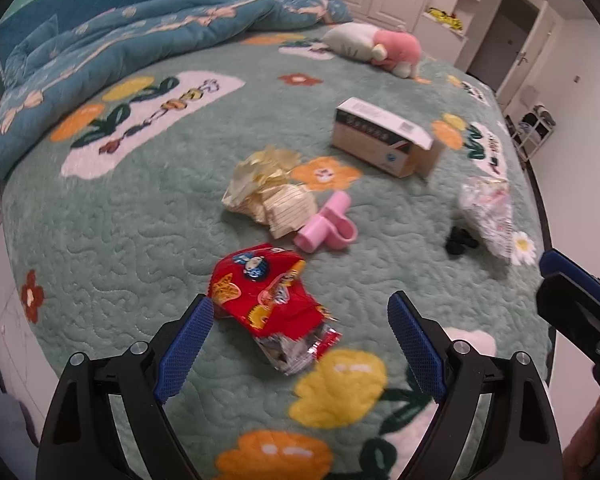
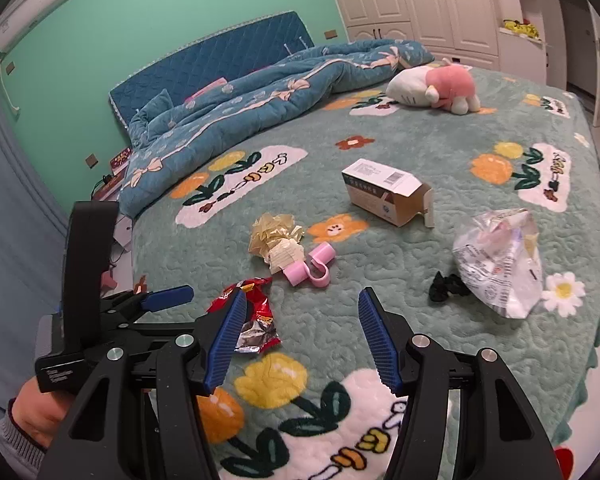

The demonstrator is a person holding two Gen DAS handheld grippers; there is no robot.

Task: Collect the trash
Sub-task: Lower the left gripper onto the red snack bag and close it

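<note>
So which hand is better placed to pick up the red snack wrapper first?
Probably the left. The left tongs stand open with the red snack wrapper right between the tips. The right tongs are open too, but the wrapper lies off to their left side.

I see a bed (image 2: 440,264) with a green flowered cover. Taking the open cardboard box (image 2: 384,192) as landmark: crumpled yellow paper (image 2: 274,236) and a pink plastic piece (image 2: 312,268) lie nearer me, a red snack wrapper (image 2: 256,312) nearer still, a clear plastic bag (image 2: 500,264) to its right, a plush toy (image 2: 436,86) and blue quilt (image 2: 260,92) beyond.
</note>
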